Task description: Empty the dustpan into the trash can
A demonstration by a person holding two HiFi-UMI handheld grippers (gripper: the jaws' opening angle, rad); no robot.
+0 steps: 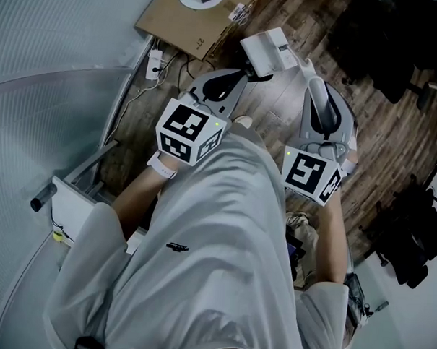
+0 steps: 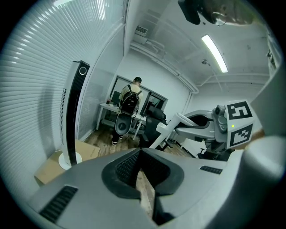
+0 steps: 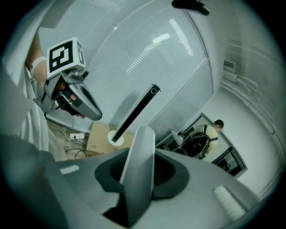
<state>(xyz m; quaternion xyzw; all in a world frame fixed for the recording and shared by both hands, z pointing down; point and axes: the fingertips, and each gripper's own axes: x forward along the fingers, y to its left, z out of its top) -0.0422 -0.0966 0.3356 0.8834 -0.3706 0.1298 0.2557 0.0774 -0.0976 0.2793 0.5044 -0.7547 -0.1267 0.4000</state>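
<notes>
A white dustpan hangs over the wooden floor in front of the person. Its pale handle runs between the jaws of my right gripper, which is shut on it. In the head view my right gripper is at the right, with the pan just to its left. My left gripper is beside the pan, shut with nothing in it. In the left gripper view its jaws meet, and the dustpan shows held out from the right gripper. No trash can can be made out.
A tall tower fan stands on a sheet of cardboard by the curved blinded glass wall. A power strip and cables lie on the floor. Black office chairs stand at the right. A person with a backpack stands at a far desk.
</notes>
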